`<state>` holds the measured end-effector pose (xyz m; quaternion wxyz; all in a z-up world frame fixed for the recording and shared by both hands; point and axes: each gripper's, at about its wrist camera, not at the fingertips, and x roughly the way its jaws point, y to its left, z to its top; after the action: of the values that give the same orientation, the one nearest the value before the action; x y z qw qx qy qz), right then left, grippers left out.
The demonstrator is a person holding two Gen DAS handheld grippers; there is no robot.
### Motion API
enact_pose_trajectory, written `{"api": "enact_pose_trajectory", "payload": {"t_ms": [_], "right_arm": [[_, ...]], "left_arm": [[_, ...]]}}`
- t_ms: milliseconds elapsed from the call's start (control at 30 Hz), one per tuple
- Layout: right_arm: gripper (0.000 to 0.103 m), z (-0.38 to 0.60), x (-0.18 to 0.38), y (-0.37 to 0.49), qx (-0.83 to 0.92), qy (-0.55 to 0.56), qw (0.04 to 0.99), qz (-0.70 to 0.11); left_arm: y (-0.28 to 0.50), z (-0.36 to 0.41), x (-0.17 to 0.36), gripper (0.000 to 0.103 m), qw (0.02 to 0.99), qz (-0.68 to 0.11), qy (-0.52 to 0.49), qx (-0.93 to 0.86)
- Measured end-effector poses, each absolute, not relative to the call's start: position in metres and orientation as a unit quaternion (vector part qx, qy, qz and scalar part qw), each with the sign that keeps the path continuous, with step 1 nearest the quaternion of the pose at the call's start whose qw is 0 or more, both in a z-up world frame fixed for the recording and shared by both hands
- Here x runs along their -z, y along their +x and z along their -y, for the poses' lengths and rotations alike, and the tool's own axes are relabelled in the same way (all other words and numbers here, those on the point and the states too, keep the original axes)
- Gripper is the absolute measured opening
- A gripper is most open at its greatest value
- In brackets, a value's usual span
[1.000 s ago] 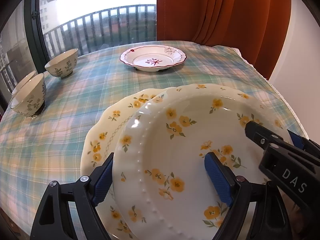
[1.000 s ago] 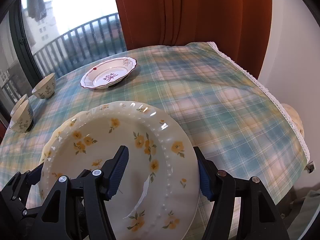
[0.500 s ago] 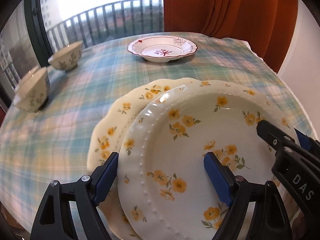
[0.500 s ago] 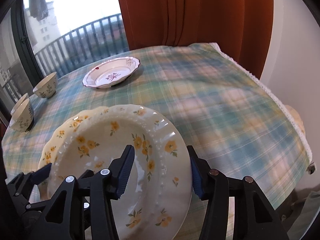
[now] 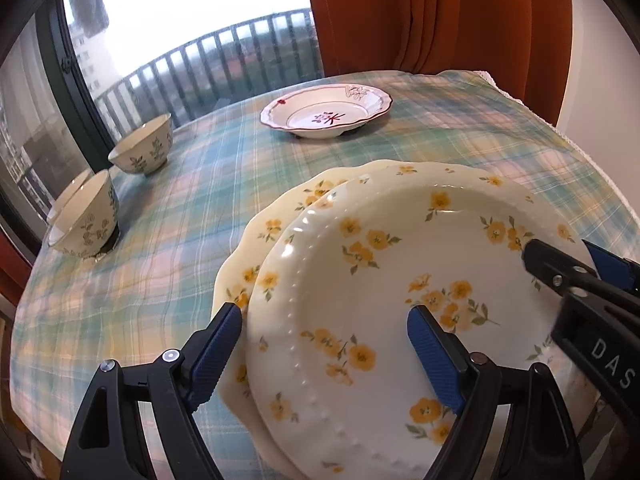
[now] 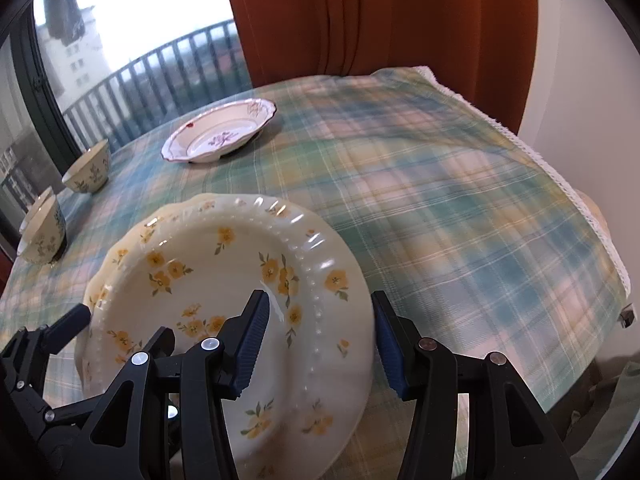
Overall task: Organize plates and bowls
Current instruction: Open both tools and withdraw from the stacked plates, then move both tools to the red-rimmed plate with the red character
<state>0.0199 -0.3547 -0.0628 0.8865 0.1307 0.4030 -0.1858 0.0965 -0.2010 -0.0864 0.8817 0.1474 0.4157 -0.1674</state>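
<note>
The right gripper (image 6: 318, 330), jaws just narrowed, straddles the right rim of the upper flowered plate (image 6: 224, 280), contact unclear, while the left gripper (image 5: 324, 354) spans its left rim wide apart, the plate lying on another flowered plate (image 5: 260, 236) near the table's (image 5: 180, 200) near edge.

Both wrist views look steeply down from the table's (image 5: 200, 184) near edge, close over the shared plates (image 5: 380, 300).
</note>
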Motion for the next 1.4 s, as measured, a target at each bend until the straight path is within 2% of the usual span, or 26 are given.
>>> {"api": "enact_pose_trajectory", "payload": {"t_ms": [67, 100, 200, 533, 667, 733, 767, 800, 867, 1133, 1400], "right_arm": [[0.055, 0.353, 0.06, 0.017, 0.186, 0.127, 0.887, -0.403], [0.047, 0.352, 0.059, 0.015, 0.182, 0.124, 0.888, -0.404], [0.042, 0.347, 0.06, 0.016, 0.193, 0.098, 0.887, -0.408], [0.042, 0.331, 0.07, 0.032, 0.202, 0.08, 0.877, -0.428], [0.042, 0.335, 0.069, 0.032, 0.21, 0.109, 0.872, -0.428], [0.045, 0.333, 0.064, 0.031, 0.211, 0.11, 0.873, -0.426], [0.054, 0.329, 0.058, 0.028, 0.208, 0.109, 0.88, -0.413], [0.069, 0.325, 0.053, 0.024, 0.206, 0.109, 0.886, -0.4], [0.081, 0.317, 0.043, 0.019, 0.205, 0.112, 0.895, -0.379], [0.082, 0.278, 0.014, 0.02, 0.193, 0.089, 0.909, -0.36], [0.083, 0.257, -0.008, 0.042, 0.177, 0.087, 0.919, -0.341]], "left_arm": [[0.095, 0.199, 0.084, 0.086, 0.883, -0.413, 0.145, 0.168], [0.095, 0.197, 0.083, 0.086, 0.885, -0.409, 0.147, 0.168], [0.094, 0.194, 0.08, 0.087, 0.887, -0.406, 0.144, 0.168], [0.102, 0.179, 0.078, 0.087, 0.888, -0.409, 0.131, 0.167], [0.1, 0.172, 0.075, 0.087, 0.887, -0.408, 0.128, 0.172], [0.099, 0.167, 0.073, 0.087, 0.888, -0.405, 0.126, 0.175], [0.098, 0.165, 0.071, 0.087, 0.889, -0.404, 0.125, 0.176], [0.096, 0.161, 0.069, 0.087, 0.89, -0.401, 0.123, 0.178], [0.094, 0.154, 0.064, 0.087, 0.893, -0.395, 0.121, 0.176], [0.088, 0.129, 0.033, 0.094, 0.908, -0.359, 0.104, 0.19], [0.109, 0.116, 0.012, 0.095, 0.914, -0.341, 0.1, 0.194]]}}
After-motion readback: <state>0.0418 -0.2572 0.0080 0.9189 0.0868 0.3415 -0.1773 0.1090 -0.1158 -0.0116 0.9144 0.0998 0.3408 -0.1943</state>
